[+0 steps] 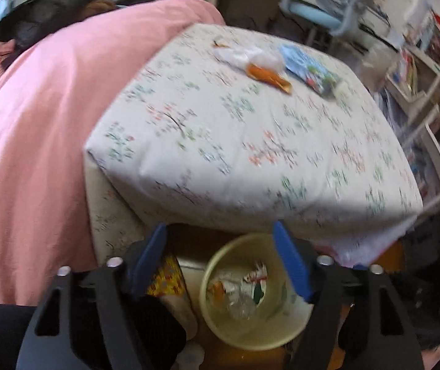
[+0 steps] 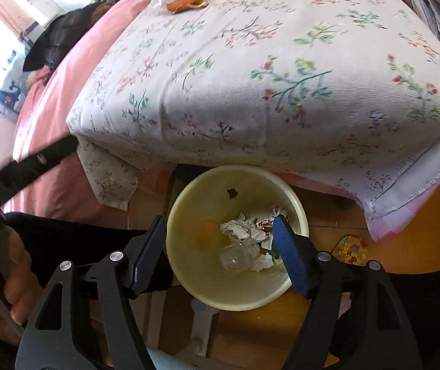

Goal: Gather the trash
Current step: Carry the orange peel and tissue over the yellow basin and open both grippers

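Both grippers hang over the cream wastebasket [image 2: 235,289] on the wooden floor, just below the near edge of the bed [image 2: 281,98]. Left gripper [image 1: 220,259]: jaws spread wide, nothing between them. Right gripper [image 2: 220,252]: jaws likewise released and empty, blue pads straddling the basket's opening.

Basket contents: crumpled paper [image 2: 238,229], a clear plastic cup [image 2: 235,259], something orange; perhaps a third full.

Trash yet to collect sits on the floral bedspread toward its far edge: a white tissue wad [image 1: 247,54] touching an orange wrapper or peel [image 1: 269,77], and just beside them a blue printed packet [image 1: 309,67]. All three are well apart from the grippers.

Risks, as judged:
- Tissue and orange piece overlap; a pinch on one may drag or drop the other on the sheet.
- Soft bedspread gives under the pads; fabric could get caught with the item.
- Carry back crosses the bed edge; a loose grip drops trash on the floor, short of the rim.
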